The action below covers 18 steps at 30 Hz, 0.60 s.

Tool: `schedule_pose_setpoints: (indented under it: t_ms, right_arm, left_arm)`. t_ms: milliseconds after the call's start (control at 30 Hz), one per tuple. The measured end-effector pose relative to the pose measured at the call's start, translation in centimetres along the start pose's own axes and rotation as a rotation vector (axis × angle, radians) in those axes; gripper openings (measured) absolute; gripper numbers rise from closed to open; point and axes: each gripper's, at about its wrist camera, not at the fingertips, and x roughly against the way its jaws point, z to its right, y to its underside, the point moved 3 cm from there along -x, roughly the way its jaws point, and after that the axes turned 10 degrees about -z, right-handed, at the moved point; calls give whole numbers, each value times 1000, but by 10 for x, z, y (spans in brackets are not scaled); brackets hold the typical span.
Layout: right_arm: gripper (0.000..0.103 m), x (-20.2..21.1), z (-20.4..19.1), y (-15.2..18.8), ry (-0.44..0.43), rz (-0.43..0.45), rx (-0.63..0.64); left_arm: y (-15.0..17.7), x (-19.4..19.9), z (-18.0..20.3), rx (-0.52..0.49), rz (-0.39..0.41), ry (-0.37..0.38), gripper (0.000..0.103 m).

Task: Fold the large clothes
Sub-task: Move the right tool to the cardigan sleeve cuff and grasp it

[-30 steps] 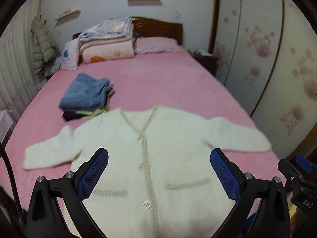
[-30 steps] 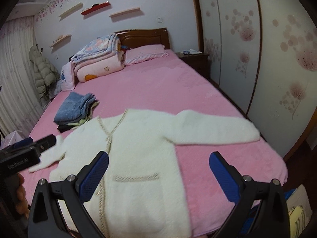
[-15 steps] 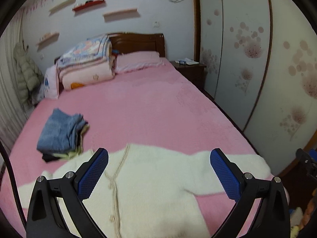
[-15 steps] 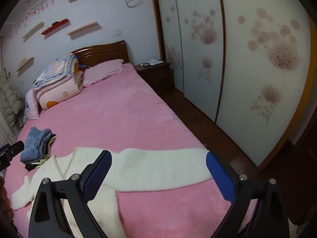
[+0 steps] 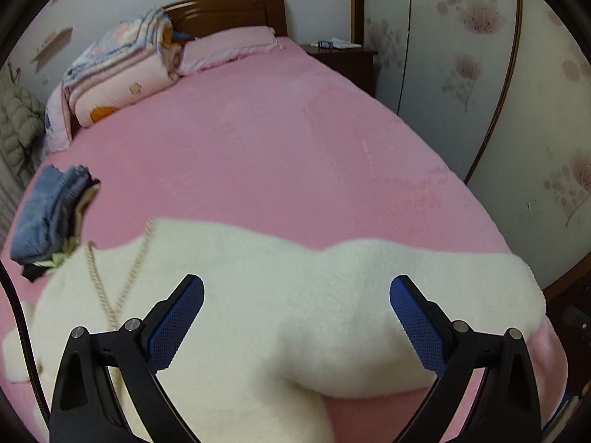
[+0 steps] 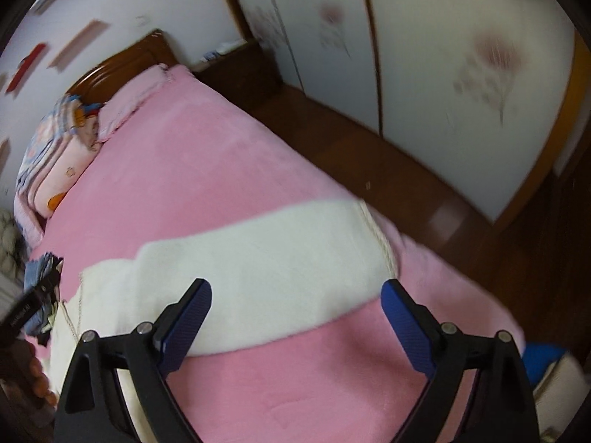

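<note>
So there's a fluffy white cardigan (image 5: 280,295) laid out flat on the pink bed (image 5: 258,155), buttons facing up, near the foot end. Its one sleeve (image 6: 258,258) stretches out sideways toward the bed edge by the wardrobe (image 6: 461,55), cuff with the braided trim almost at the edge.

Left gripper (image 5: 295,321) hangs over the sleeve/shoulder part, jaws spread wide, nothing between the blue pads, can't say it's touching the fabric. Right gripper (image 6: 295,321) sits over the same sleeve further out, near the cuff, jaws also standing wide with nothing pinched; they've just been closing in a little. The right wrist view is kinda blurry.

Off to the left of the cardigan's collar there's a small stack of folded clothes (image 5: 51,217) with something denim-blue on top. Up at the headboard (image 5: 229,11) a folded quilt (image 5: 122,70) and a pink pillow (image 5: 229,48). At the left edge of the right wrist view you can see a hand (image 6: 35,373) holding the other gripper's handle
</note>
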Motion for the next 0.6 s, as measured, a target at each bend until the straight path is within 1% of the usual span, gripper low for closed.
schedule_pose_setpoints:
  t_ms: [67, 200, 233, 333, 433, 533, 567, 600]
  right_arm:
    - [90, -22, 18, 3, -35, -42, -53]
    - [88, -57, 44, 9, -75, -98, -148]
    - [88, -65, 47, 11, -91, -109, -168]
    - [81, -83, 55, 14, -124, -136, -219]
    - [74, -93, 56, 12, -124, -120, -238]
    - [63, -101, 54, 5, -101, -107, -248]
    - [53, -103, 54, 4, -86, -97, -246]
    - [39, -103, 52, 2, -78, -90, -235]
  left_arm:
    - [7, -19, 11, -3, -25, 37, 100]
    - [13, -49, 27, -20, -55, 75, 100]
    - [15, -56, 32, -30, -59, 75, 100]
    - [18, -66, 39, -62, -69, 60, 100]
    - [18, -74, 43, -88, -94, 49, 100]
    - [19, -75, 38, -78, -133, 69, 99]
    - [18, -75, 36, -75, -142, 68, 97]
    - [18, -74, 33, -73, -151, 67, 96]
